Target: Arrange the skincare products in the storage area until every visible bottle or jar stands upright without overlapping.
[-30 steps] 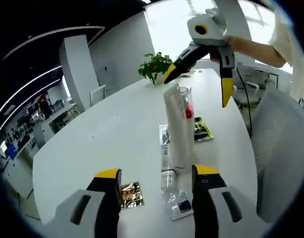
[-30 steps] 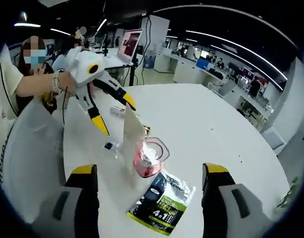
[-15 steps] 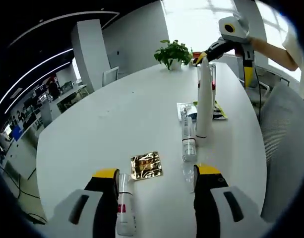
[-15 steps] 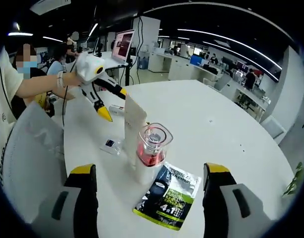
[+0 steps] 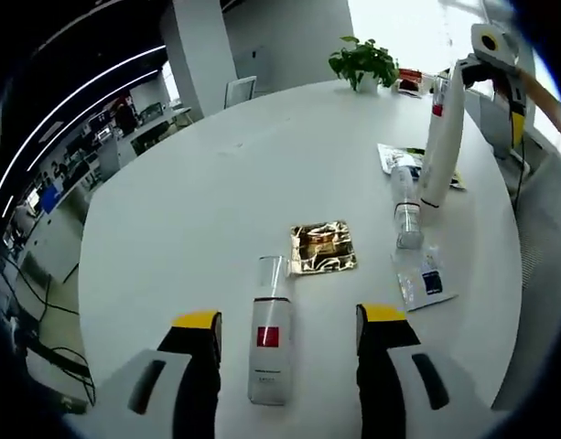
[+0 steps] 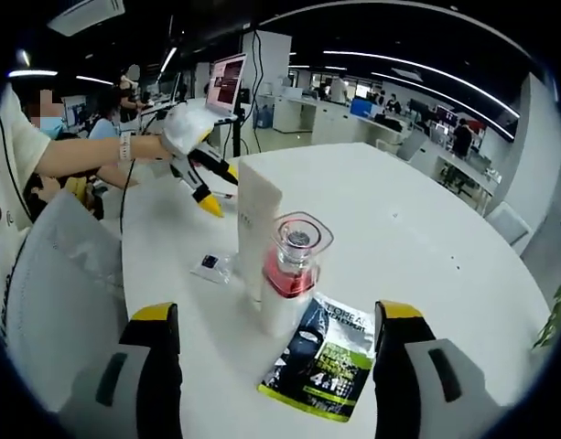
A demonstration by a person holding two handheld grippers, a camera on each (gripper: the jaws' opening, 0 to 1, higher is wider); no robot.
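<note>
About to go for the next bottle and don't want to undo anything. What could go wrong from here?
1. The white bottle with the red label lies flat between the left tool's open jaws; gripped on its rounded side, it may roll or slip.
2. The tall white tube and the clear bottle with pink liquid stand close together; a nudge could topple both.
3. The small clear bottle lies right beside the tube's base, so lifting it risks knocking the tube.
</note>
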